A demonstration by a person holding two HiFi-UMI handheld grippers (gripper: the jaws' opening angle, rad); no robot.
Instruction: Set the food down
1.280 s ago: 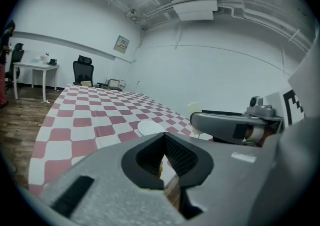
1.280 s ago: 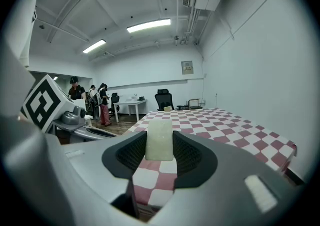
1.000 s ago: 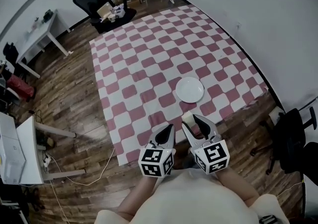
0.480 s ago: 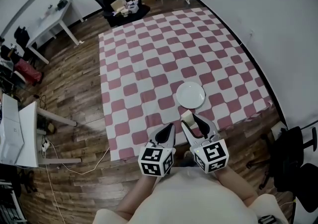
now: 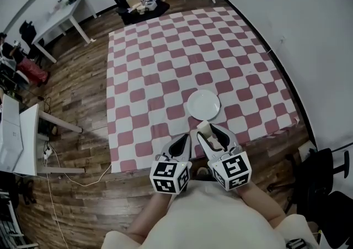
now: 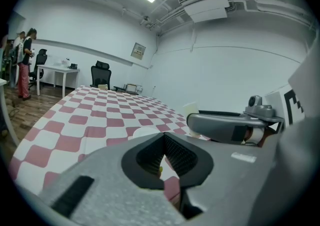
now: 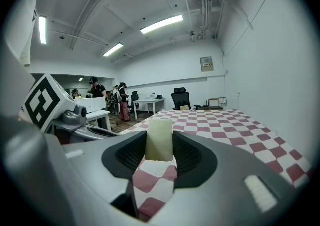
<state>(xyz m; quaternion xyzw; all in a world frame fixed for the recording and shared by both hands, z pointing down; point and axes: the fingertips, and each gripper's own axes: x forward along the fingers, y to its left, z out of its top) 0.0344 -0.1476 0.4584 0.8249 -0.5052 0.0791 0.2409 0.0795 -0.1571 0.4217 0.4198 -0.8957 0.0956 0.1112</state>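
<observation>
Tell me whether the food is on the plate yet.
No, the right tongs grip the food, short of the plate.

The cloth point(image 5: 165, 49) looks matt, the floor point(image 5: 83, 104) glossy wood, the plate point(image 5: 203, 104) smooth and the food point(image 7: 159, 140) matt.

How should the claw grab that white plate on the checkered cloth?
By its near rim, coming in low from the person's side. The plate lies flat on the cloth, so only that thin edge can be pinched. The left claw looks free; the right claw holds the food.
</observation>
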